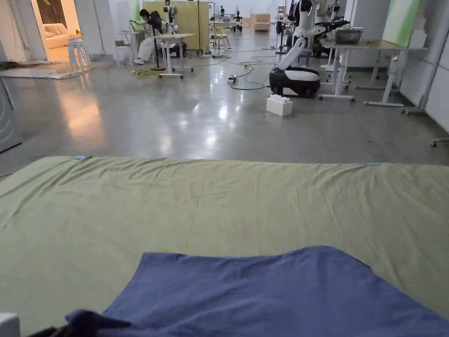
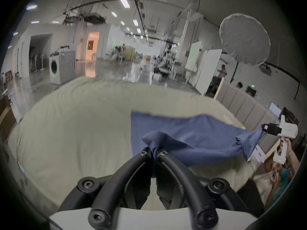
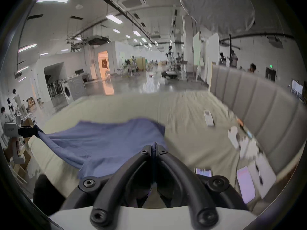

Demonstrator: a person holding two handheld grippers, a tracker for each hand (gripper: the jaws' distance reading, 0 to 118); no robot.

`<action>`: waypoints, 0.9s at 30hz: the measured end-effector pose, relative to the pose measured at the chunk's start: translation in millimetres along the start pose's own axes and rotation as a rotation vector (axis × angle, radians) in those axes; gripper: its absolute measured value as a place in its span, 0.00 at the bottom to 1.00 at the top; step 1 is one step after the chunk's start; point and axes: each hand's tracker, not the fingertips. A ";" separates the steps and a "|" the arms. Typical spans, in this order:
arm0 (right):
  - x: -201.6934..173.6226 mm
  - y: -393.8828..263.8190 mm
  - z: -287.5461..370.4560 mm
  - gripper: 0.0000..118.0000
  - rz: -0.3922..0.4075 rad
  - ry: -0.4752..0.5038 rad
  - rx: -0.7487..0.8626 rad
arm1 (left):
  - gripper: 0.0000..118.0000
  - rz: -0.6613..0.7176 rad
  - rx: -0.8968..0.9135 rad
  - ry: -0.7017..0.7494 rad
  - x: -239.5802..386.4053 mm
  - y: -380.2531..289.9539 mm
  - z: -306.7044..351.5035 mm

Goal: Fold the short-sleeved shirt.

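shirt (image 1: 280, 294) — blue, creased — hangs stretched over the bed (image 1: 219, 206), left gripper (image 2: 154, 154) and right gripper (image 3: 153, 149) each clamped on a corner.

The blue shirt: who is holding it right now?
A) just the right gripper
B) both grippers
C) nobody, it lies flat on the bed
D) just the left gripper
B: the left gripper is pinched shut on a bunched bit of the shirt, and the right gripper is pinched shut on another edge, so the shirt hangs stretched between them above the bed.
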 end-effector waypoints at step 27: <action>-46.5 -92.7 65.6 0.68 -0.074 -0.076 0.127 | 0.81 -0.331 0.359 0.209 57.6 -47.6 110.9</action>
